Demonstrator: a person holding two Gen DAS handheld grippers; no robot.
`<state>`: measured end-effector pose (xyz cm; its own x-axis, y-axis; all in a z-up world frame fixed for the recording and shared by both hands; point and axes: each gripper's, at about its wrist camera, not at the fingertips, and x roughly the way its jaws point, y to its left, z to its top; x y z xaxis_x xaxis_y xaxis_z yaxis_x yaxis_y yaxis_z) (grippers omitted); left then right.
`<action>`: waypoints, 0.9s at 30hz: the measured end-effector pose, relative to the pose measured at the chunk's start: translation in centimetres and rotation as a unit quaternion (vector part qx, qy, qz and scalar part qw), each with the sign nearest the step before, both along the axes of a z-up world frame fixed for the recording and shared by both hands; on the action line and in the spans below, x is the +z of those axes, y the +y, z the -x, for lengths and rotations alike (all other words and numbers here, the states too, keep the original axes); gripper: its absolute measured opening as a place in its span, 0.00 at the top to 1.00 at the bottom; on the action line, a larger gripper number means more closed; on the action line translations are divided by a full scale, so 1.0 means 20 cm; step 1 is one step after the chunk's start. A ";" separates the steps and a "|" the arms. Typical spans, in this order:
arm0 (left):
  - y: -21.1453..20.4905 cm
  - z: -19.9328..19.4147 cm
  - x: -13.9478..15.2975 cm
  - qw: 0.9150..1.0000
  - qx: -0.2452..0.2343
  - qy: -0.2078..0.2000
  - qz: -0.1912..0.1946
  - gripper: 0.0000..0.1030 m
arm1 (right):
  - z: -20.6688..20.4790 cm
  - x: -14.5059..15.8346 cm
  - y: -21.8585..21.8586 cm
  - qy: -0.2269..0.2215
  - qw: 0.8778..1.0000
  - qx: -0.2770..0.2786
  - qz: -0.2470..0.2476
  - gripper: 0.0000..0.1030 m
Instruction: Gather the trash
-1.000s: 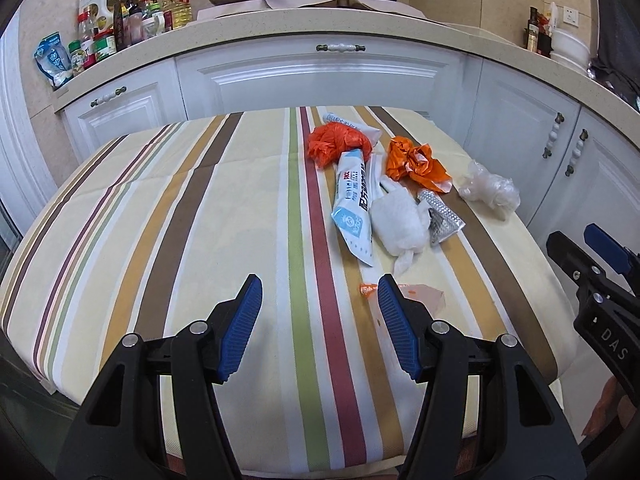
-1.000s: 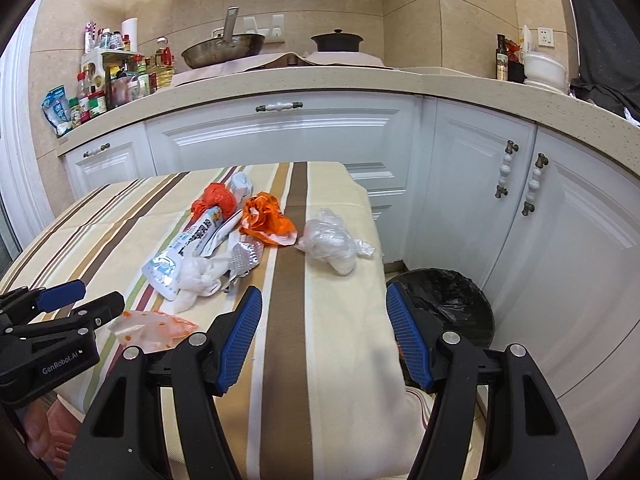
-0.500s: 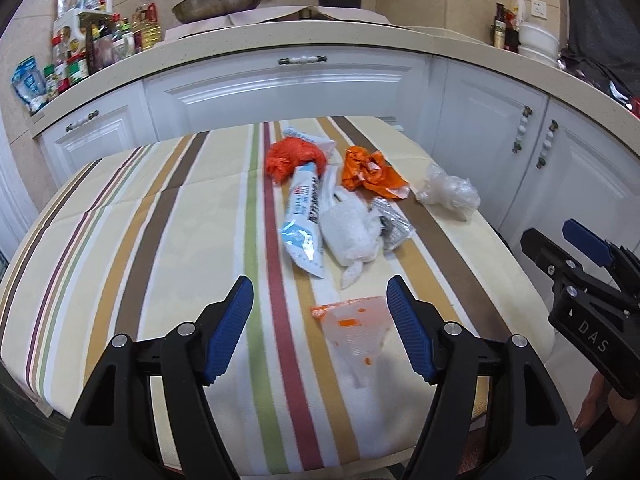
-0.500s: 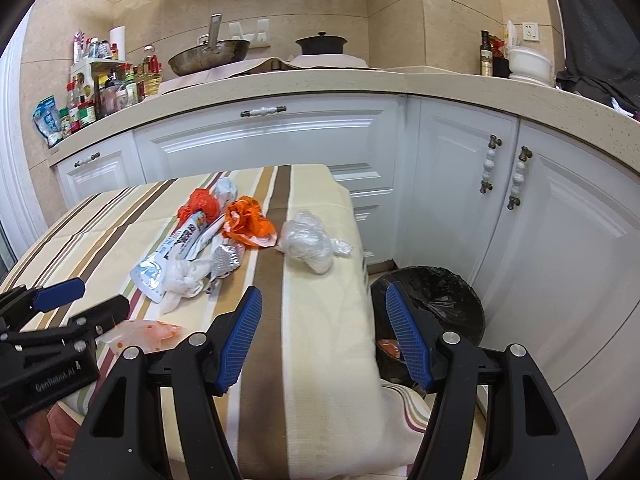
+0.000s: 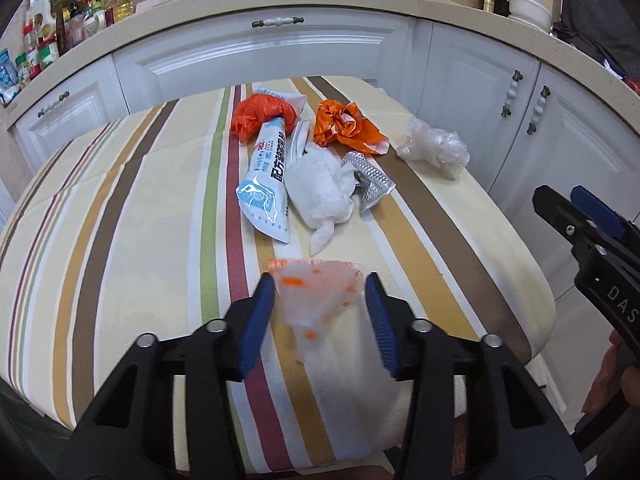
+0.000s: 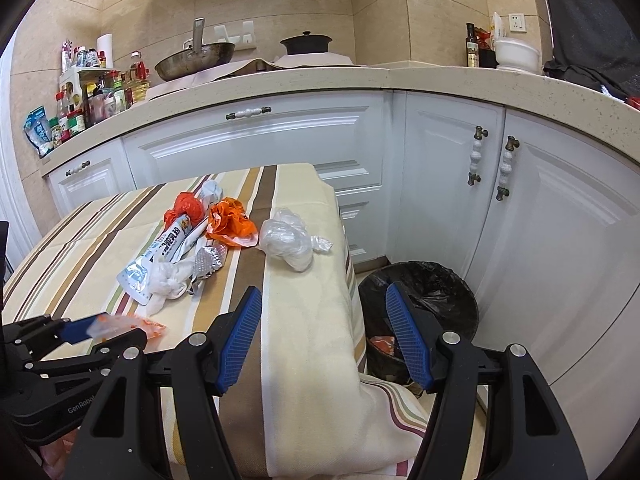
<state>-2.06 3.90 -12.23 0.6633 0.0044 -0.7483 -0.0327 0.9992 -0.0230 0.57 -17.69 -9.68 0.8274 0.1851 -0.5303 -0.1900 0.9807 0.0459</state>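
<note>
Open right gripper hovers between striped table and, seemingly, bin.

Striped tablecloth under scattered wrappers

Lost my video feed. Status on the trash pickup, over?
Left tongs just closing around clear orange-flecked wrapper. Right tongs open, empty. Bin beside table, path clear.

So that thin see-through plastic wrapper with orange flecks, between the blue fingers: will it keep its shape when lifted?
Probably not. The see-through plastic wrapper with orange flecks looks like thin film, already crumpled, so it should flop and fold. It seems very light, apt to slide on the striped tablecloth. The left gripper has just been closing around it; the film may slip out.
</note>
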 end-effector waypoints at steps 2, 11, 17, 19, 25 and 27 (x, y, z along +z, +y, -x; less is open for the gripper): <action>0.01 0.01 0.00 1.000 -0.001 -0.003 0.006 0.64 | -0.01 0.00 0.02 0.003 1.000 0.005 0.002 0.38; 0.18 0.03 0.03 0.999 0.031 -0.013 0.036 0.93 | -0.05 0.02 0.21 -0.003 0.998 0.055 0.012 0.38; 0.25 0.04 0.05 0.998 0.045 -0.020 0.038 0.94 | -0.07 0.03 0.34 -0.005 0.996 0.085 0.018 0.38; 0.28 0.05 0.07 0.998 0.050 -0.025 0.036 0.94 | -0.08 0.03 0.37 -0.004 0.995 0.093 0.020 0.38; 0.38 0.09 0.10 0.996 0.077 -0.034 0.031 0.94 | -0.09 0.01 0.50 0.000 0.992 0.124 0.023 0.38; 0.43 0.10 0.10 0.995 0.090 -0.035 0.028 0.94 | -0.11 0.00 0.54 0.001 0.991 0.133 0.025 0.39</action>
<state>-3.96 12.42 -10.26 0.7065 0.0876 -0.7022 -0.2080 0.9742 -0.0878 2.69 -6.93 -9.59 0.7513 0.3706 -0.5461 -0.4425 0.8968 -0.0002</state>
